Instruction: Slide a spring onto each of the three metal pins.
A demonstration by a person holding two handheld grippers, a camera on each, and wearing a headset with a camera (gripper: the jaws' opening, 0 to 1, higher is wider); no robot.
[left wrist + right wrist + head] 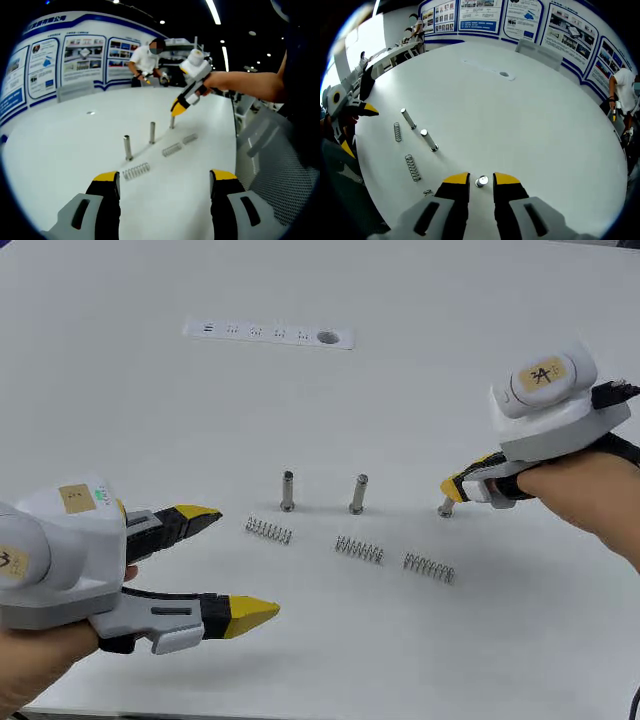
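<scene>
Springs (358,549) lie flat on the worktop (150,420) just beside the pins (358,494), none on yet. Left tongs (245,560) gape open; right tongs (481,176) straddle the end pin (481,182), grip unclear. I'd pinch one mid-coil, gently.

The left tool (245,560) is held low by the left hand (35,665), level over the surface, its yellow-tipped jaws spread wide. The right tool (447,490), gripped by the right hand (570,485) with forearm outstretched, points steeply downward, its jaws parted by a narrow gap.
</scene>
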